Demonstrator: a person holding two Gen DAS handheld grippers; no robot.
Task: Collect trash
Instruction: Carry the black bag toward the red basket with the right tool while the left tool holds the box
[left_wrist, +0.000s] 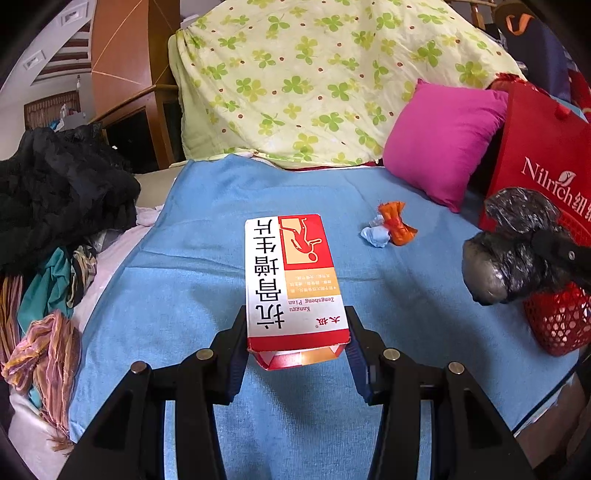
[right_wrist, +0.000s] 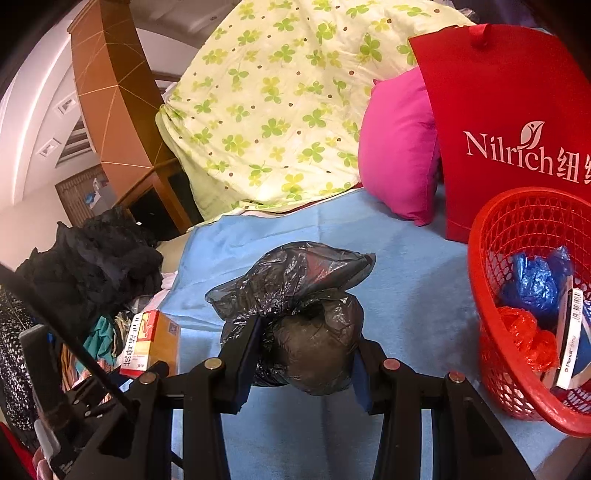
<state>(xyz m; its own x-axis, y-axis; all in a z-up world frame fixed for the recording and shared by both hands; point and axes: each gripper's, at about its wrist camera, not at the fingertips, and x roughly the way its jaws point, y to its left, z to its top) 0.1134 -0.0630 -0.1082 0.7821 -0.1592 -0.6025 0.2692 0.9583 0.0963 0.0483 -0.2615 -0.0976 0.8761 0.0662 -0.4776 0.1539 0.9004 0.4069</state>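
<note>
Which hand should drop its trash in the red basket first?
Probably the right gripper: its black bag hangs right beside the red basket, while the left gripper and its box are farther off.

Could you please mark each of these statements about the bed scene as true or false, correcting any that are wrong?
1. The left gripper holds a red and white medicine box. True.
2. The right gripper is empty. False: it is shut on a knotted black plastic bag.
3. The red mesh basket already holds blue and red plastic wrappers. True.
4. The pink pillow lies inside the basket. False: it leans against the red Nilrich bag at the back of the bed.
5. A crumpled orange and pale blue scrap lies on the blue sheet. True.
</note>
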